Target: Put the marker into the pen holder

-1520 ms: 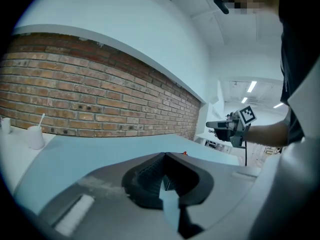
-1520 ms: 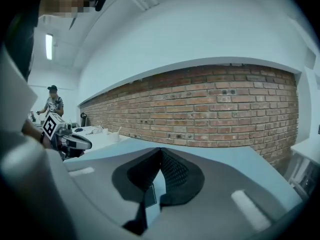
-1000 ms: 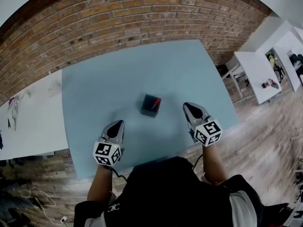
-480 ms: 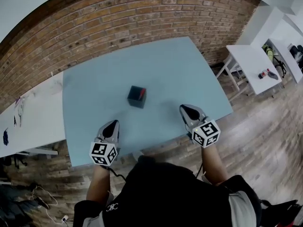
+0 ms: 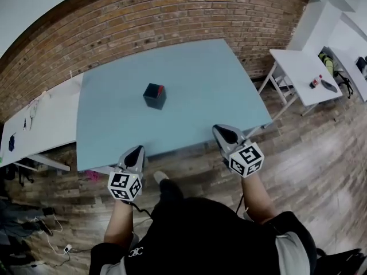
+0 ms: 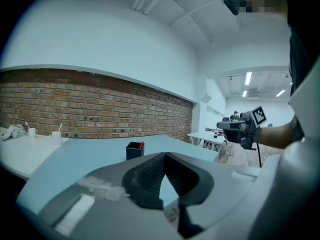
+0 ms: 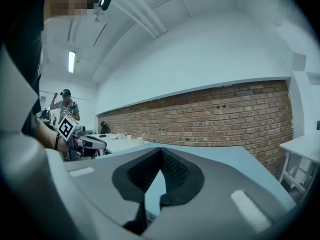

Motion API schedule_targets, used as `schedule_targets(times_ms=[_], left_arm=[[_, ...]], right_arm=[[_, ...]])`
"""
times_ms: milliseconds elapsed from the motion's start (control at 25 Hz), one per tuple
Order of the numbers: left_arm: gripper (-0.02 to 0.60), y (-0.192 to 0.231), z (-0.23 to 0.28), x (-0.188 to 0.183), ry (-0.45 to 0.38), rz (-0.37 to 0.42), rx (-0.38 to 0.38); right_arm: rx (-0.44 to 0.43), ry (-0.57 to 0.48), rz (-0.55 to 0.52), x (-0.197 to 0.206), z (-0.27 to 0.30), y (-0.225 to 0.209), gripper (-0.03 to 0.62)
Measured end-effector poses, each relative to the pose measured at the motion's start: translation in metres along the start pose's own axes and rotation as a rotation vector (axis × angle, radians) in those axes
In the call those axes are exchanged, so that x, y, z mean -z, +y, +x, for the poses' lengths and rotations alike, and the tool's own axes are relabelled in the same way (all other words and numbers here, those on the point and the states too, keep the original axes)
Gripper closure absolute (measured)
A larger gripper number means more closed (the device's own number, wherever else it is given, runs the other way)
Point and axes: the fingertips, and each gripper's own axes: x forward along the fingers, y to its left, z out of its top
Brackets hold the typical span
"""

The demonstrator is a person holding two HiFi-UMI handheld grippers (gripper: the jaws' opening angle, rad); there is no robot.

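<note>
A small dark square pen holder point(image 5: 154, 95) stands upright on the light blue table point(image 5: 200, 90), left of the table's middle. A red marker point(image 5: 161, 88) sticks up from its right side. The left gripper view shows the same pen holder point(image 6: 134, 150) with the marker point(image 6: 142, 145) far ahead. My left gripper point(image 5: 137, 152) is shut and empty, off the table's near edge over the floor. Near the table's front right corner, my right gripper point(image 5: 222, 132) is also shut with nothing in it. Both hang well short of the holder.
A brick wall point(image 5: 143, 16) runs behind the table. White tables stand to the left point(image 5: 34, 125) and far right point(image 5: 301, 67), each with small items on them. Wooden floor point(image 5: 309, 153) lies around. A person point(image 7: 65, 103) stands far off in the right gripper view.
The person has backed away from the table: both grippers drew toward the near edge and off it, and the pen holder now sits farther from them. Both stayed shut.
</note>
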Motion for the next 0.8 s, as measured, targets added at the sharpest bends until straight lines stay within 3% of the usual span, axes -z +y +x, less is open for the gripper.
schedule_targets(times_ms=[280,800], left_arm=[[0.574,-0.05,-0.029,0.02,0.013,0.013,-0.012],[0.574,-0.068,-0.027,0.009,0.001,0.042,-0.009]], right_arm=[[0.003,-0.074,0.005,-0.005,-0.042,0.024,0.588],[0.038,-0.127,0.008,-0.013,-0.063,0.024,0.588]])
